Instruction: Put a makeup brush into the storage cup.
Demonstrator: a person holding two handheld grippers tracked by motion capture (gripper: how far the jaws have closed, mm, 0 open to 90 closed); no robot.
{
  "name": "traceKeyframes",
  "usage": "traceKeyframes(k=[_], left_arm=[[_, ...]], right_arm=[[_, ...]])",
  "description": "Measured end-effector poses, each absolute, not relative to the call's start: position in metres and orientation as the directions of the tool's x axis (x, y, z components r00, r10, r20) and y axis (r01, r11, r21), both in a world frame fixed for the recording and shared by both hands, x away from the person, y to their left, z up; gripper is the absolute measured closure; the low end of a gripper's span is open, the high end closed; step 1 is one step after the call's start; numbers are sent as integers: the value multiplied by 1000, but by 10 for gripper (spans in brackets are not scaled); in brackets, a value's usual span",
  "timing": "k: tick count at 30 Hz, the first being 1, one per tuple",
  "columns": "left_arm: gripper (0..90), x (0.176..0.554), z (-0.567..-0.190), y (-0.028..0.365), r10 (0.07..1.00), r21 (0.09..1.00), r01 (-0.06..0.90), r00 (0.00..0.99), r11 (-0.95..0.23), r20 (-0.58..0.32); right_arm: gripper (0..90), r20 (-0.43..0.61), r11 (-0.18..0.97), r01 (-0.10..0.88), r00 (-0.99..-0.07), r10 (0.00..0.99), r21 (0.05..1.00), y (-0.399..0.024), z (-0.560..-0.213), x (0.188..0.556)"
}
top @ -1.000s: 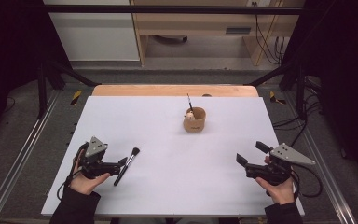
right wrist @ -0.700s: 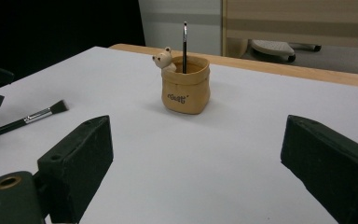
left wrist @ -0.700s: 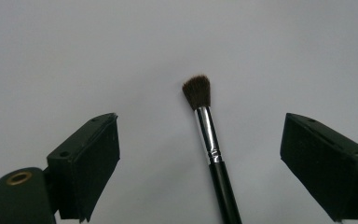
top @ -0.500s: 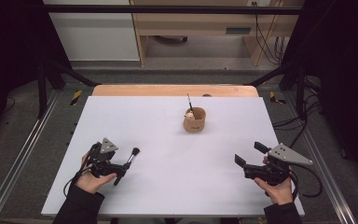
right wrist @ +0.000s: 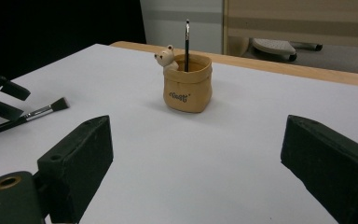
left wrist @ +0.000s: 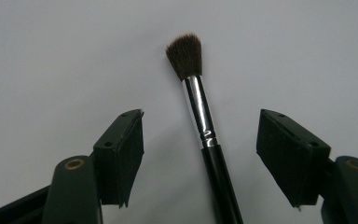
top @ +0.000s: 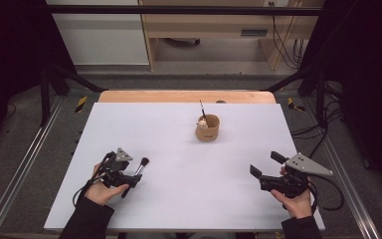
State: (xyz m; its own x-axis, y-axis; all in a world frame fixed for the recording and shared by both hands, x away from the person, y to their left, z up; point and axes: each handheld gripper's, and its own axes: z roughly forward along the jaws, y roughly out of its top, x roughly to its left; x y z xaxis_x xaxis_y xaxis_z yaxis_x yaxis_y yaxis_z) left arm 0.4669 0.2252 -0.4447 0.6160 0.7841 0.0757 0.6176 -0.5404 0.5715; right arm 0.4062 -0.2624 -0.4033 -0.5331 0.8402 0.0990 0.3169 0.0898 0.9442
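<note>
Fingers (left wrist: pixel 126 149) of the left gripper (left wrist: pixel 200 154) straddle the brush (left wrist: pixel 205 135) handle, one pad each side, clear gaps both sides, no contact yet. Jaws have just been closing with the brush between them; not gripping.

Brush lies flat on the white table (top: pixel 189 199), near-left area, just beside the left hand (top: pixel 99 191). In the high view its long axis runs diagonally: dark bristle end (top: pixel 144 161) points far and a bit right, black handle runs back near-left under the gripper. In the left gripper view the bristles point away from the camera, then the silver ferrule, then the black handle coming down between the jaws, leaning slightly off the gripper's centreline and sitting closer to the left-hand pad in that view.

Right gripper (top: pixel 264 168) sits at near-right, held in the right hand (top: pixel 293 201), jaws spread wide, nothing between them, pointing toward table centre.

Tan pot (top: pixel 208 128) stands upright at far centre, well apart from both grippers. One thin dark brush (right wrist: pixel 187 42) stands upright in it, small bear figure (right wrist: pixel 167 58) on the rim.
</note>
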Motion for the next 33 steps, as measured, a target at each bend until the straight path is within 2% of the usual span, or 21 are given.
traceKeyframes(k=[12, 26, 33], left_arm=[[399, 482, -444, 209, 764, 464, 650, 639, -602, 96], [550, 483, -442, 210, 758, 382, 689, 650, -617, 51], [595, 483, -443, 210, 757, 347, 702, 652, -622, 37]], right_arm=[[96, 100, 92, 322, -534, 840, 942, -263, -404, 407], [97, 98, 99, 325, -540, 836, 941, -261, -404, 407], [97, 99, 101, 326, -542, 834, 940, -261, -404, 407]])
